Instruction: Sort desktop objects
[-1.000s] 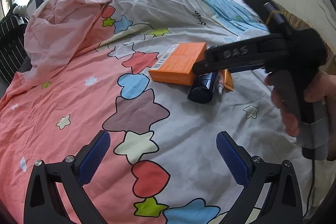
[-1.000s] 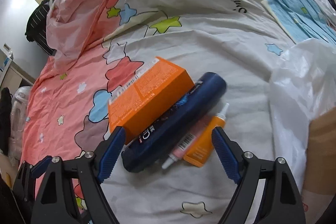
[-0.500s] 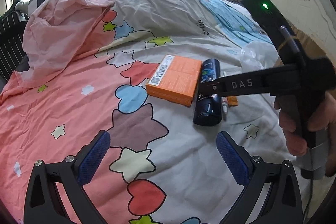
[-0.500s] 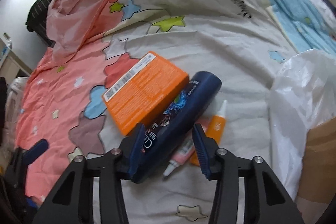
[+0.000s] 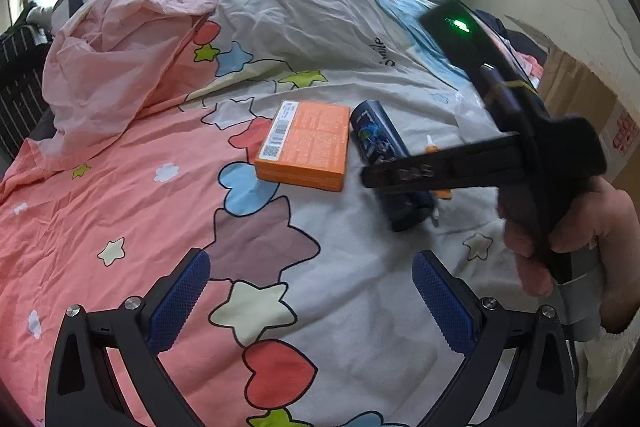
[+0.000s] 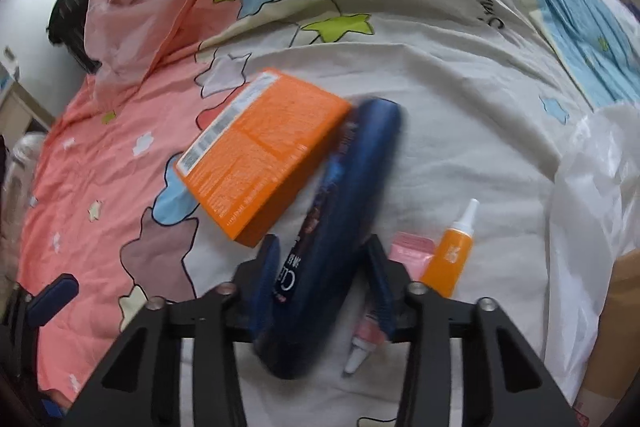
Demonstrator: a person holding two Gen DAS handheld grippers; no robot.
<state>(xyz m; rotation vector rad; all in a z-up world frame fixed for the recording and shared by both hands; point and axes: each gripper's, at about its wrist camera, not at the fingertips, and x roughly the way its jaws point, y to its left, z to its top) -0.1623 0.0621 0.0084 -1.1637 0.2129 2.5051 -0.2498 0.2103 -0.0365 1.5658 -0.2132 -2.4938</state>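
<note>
Now the right gripper is clamped on the dark blue bottle.

Its jaws press the bottle's lower half from both sides, the bottle lying on the patterned quilt and pointing toward one o'clock in the right wrist view. At ten o'clock from the bottle lies the orange box, its corner touching the bottle's upper end. At three o'clock lie a pink tube and, just beside it, a small orange bottle with a white nozzle. A white plastic bag sits further right. The left gripper hovers over the quilt at six o'clock, jaws spread wide and holding nothing.
</note>
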